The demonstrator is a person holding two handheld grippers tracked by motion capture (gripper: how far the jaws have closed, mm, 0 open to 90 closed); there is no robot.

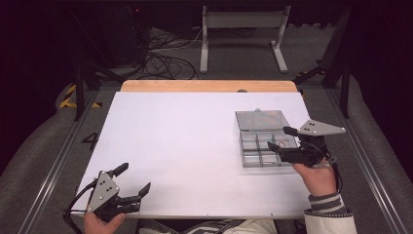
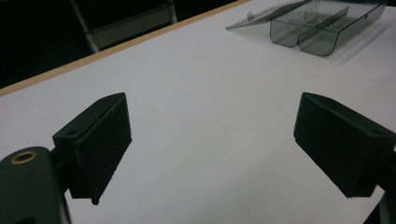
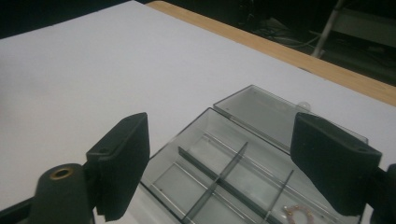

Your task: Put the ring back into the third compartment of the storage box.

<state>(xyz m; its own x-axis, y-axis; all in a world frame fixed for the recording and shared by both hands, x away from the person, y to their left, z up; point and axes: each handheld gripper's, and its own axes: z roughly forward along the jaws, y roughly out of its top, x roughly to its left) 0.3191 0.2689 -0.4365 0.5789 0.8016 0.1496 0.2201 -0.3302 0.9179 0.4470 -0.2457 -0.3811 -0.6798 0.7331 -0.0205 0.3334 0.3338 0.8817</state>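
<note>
A clear plastic compartment box [image 1: 260, 146] lies on the right part of the white table [image 1: 185, 146], its lid [image 1: 260, 119] folded flat toward the far side. My right gripper [image 1: 279, 138] hovers over the box's right edge, held by a hand in a striped cuff. In the right gripper view its jaws [image 3: 219, 158] stand open above the divided compartments [image 3: 224, 172], nothing between them. A small pale ring-like item [image 3: 299, 214] lies in the nearest compartment. My left gripper [image 1: 135, 177] rests open at the near left; from it the box [image 2: 308, 28] lies far off.
The table's far side ends in a wooden strip [image 1: 209, 86]. Beyond it stand a grey metal frame [image 1: 241, 19] and loose cables [image 1: 160, 61] on the floor. Metal rails [image 1: 53, 161] run along both sides of the table.
</note>
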